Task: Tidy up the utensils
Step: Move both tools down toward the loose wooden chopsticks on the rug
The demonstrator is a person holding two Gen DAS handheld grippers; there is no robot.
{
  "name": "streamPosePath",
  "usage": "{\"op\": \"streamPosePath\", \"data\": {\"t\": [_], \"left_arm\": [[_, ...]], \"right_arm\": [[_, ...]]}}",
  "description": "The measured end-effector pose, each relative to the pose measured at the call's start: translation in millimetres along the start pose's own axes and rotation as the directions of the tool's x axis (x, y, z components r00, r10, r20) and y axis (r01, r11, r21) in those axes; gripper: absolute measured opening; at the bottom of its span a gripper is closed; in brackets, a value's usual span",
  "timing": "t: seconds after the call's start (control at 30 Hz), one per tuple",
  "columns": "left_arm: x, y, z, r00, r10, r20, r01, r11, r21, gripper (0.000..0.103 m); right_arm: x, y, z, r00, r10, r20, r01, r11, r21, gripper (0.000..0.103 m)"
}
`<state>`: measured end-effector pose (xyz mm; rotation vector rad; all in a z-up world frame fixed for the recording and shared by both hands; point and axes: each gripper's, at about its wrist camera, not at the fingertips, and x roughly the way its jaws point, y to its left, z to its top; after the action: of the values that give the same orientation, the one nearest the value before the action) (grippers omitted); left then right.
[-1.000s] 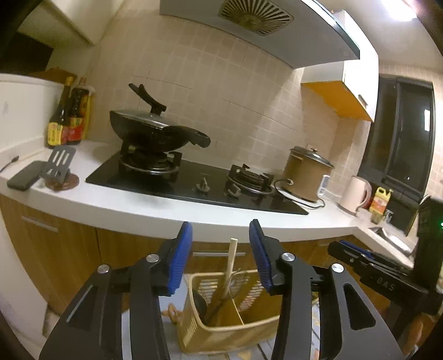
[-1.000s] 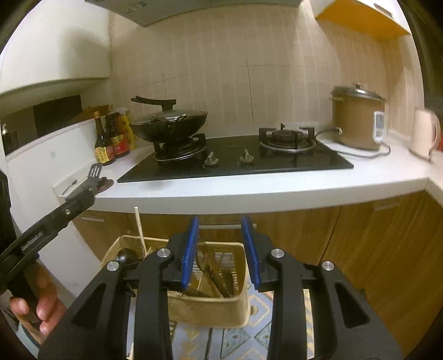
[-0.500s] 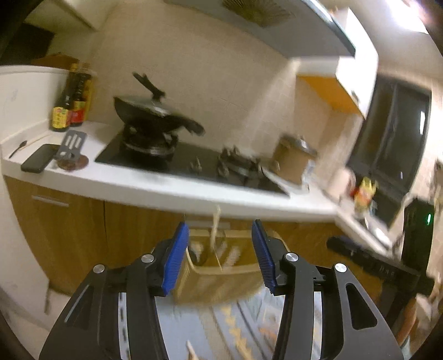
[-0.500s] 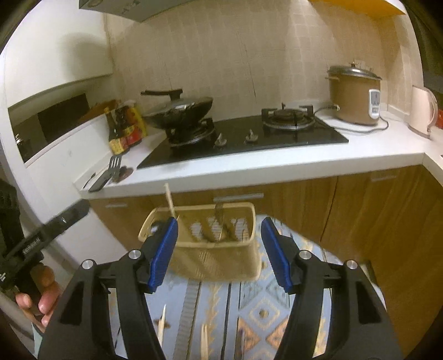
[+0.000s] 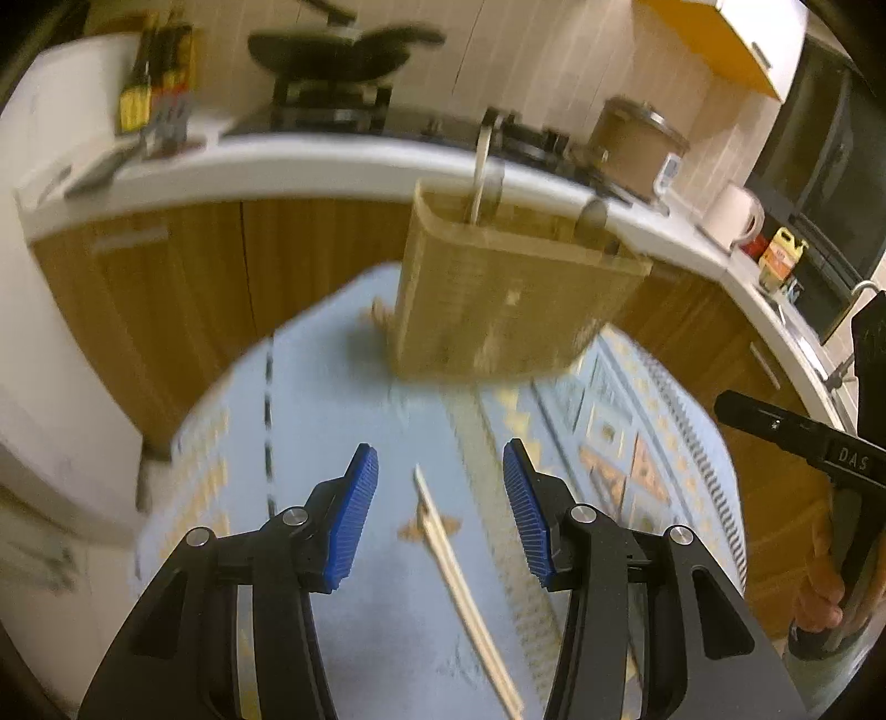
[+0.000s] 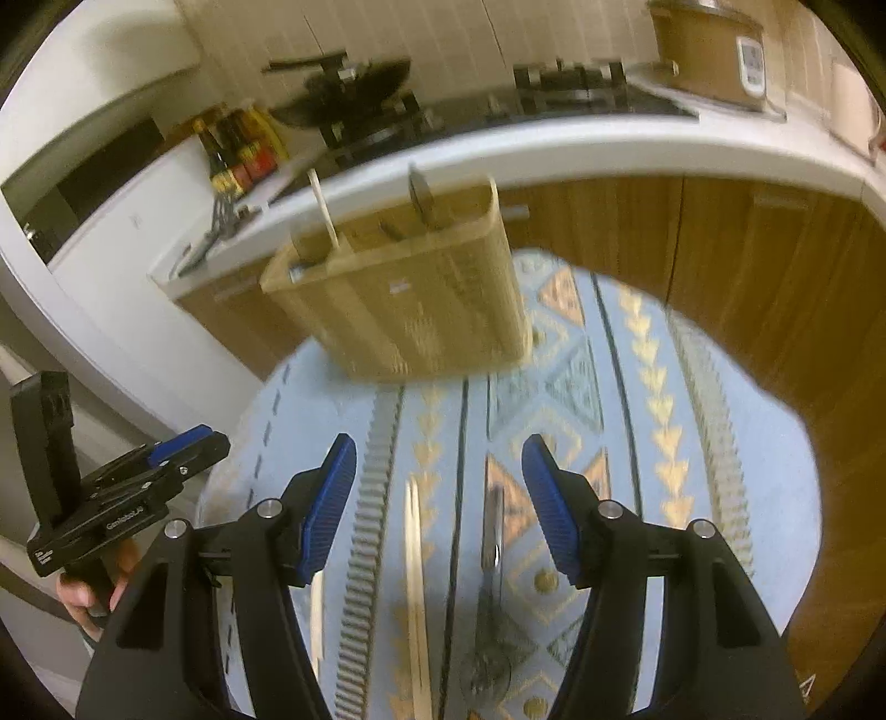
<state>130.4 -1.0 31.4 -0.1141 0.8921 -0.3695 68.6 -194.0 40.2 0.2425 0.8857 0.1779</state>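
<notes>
A tan slotted utensil basket (image 5: 498,299) stands on a blue patterned mat (image 5: 343,410) and holds several utensils, with one pale stick poking up. It also shows in the right wrist view (image 6: 410,299). My left gripper (image 5: 440,498) is open and empty above a pair of pale chopsticks (image 5: 465,581) lying on the mat. My right gripper (image 6: 437,498) is open and empty above more chopsticks (image 6: 415,587) and a metal spoon (image 6: 490,598) on the mat (image 6: 637,443).
A white counter (image 5: 310,160) with wooden cabinets runs behind the mat. On it are a stove with a black wok (image 5: 332,50), sauce bottles (image 6: 238,149), a brown cooker (image 5: 637,144) and a kettle (image 5: 731,213).
Both grippers have tilted down from the counter toward the mat. The right jaws opened wider. The basket now sits farther ahead, and chopsticks and a spoon lie below the fingers.
</notes>
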Motion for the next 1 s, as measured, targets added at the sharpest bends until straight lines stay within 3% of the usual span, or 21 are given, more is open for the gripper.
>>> {"op": "streamPosePath", "data": {"t": [0.17, 0.27, 0.7, 1.0], "left_arm": [[30.1, 5.4, -32.8, 0.996, 0.046, -0.079, -0.046, 0.999, 0.011, 0.04], [45.4, 10.4, -46.2, 0.993, 0.036, -0.112, -0.037, 0.999, -0.007, 0.036], [61.7, -1.5, -68.7, 0.997, 0.053, -0.053, -0.05, 0.997, 0.062, 0.036], [64.4, -14.1, -71.3, 0.987, 0.157, -0.035, -0.152, 0.98, 0.127, 0.035]], "right_arm": [[15.9, -7.5, -28.9, 0.999, -0.007, -0.041, 0.008, 1.0, 0.006, 0.059], [20.7, -12.8, -40.9, 0.998, -0.003, -0.057, 0.005, 1.0, 0.02, 0.058], [30.7, -19.1, -56.3, 0.997, -0.005, -0.082, 0.007, 1.0, 0.031, 0.058], [37.6, -13.7, -58.6, 0.996, -0.016, -0.089, 0.017, 1.0, 0.015, 0.058]]}}
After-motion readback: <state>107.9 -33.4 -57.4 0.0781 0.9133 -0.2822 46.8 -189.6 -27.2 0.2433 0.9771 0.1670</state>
